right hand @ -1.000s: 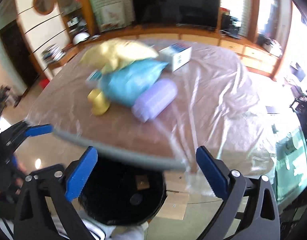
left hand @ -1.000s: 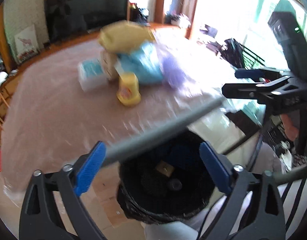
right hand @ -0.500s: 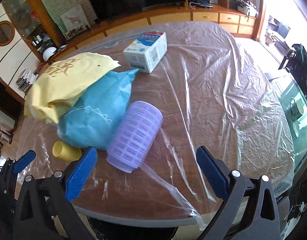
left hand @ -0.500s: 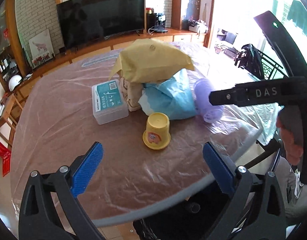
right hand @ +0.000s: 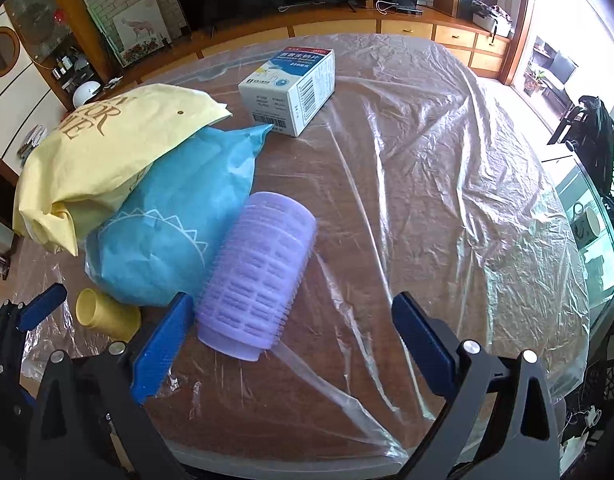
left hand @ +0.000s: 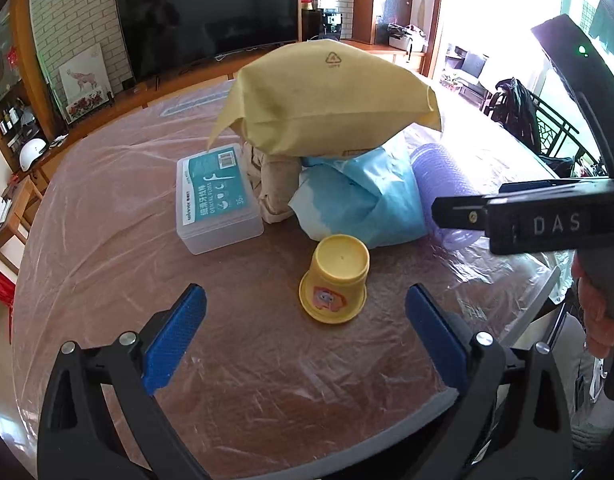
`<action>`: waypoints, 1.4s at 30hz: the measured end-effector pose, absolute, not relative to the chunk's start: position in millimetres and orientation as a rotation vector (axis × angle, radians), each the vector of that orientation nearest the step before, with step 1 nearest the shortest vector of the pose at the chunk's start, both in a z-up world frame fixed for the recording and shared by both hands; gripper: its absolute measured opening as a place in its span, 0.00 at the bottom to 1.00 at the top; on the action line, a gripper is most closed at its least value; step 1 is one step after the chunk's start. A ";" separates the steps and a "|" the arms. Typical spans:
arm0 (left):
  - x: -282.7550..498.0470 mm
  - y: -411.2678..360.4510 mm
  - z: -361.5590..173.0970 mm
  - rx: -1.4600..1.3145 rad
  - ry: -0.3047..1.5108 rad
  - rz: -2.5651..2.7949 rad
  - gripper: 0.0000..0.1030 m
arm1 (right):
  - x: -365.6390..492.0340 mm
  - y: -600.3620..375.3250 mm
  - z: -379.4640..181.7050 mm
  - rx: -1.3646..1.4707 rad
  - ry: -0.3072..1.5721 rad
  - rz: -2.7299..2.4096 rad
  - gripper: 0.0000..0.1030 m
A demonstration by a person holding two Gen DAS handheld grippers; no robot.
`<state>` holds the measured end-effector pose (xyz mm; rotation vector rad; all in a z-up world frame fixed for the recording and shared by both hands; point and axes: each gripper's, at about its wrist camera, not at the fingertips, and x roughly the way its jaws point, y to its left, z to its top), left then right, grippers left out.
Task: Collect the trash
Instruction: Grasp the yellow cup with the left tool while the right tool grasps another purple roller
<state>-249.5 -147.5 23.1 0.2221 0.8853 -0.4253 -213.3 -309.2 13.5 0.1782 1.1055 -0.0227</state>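
On the round wooden surface (left hand: pixel 107 264) covered in crinkled clear plastic film, the trash sits in one cluster, read here from left to right in the left wrist view. Farthest left lies a clear plastic dental floss box with a teal label (left hand: pixel 217 197), flat on the film. Just beside it, a crumpled brown paper wad (left hand: pixel 273 184) props up a large yellow paper bag (left hand: pixel 327 100), which overhangs the rest of the pile. Under the bag's right side lies a light blue plastic bag (left hand: pixel 367 200), and in front of that stands a small yellow plastic cup (left hand: pixel 339 280), upside down on its rim. Right of the blue bag lies a lilac plastic hair roller (left hand: pixel 439 176) on its side, touching the bag. The left claw (left hand: pixel 305 336) hovers low over the near edge with its blue-padded jaws spread wide, holding nothing, the upturned cup just ahead between them. The right claw (right hand: pixel 287 344) is likewise wide open and empty; its left pad sits just beside the near end of the roller (right hand: pixel 259 280). In the right wrist view a white and blue cardboard box (right hand: pixel 295 88) lies farther back, just beyond the tip of the blue bag (right hand: pixel 175 228).
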 end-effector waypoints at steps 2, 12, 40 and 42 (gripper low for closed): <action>-245.8 -149.0 23.0 0.227 0.886 -0.429 0.97 | -213.5 -308.1 12.7 0.173 1.105 -0.024 0.94; -240.4 -155.4 24.6 0.221 0.875 -0.451 0.97 | -211.2 -305.0 12.4 0.177 1.102 -0.026 0.82; -244.6 -144.4 19.9 0.165 0.901 -0.503 0.42 | -219.9 -306.2 14.6 0.236 1.112 0.008 0.43; -245.2 -144.5 19.6 0.156 0.905 -0.508 0.38 | -221.0 -307.2 14.7 0.241 1.111 0.019 0.43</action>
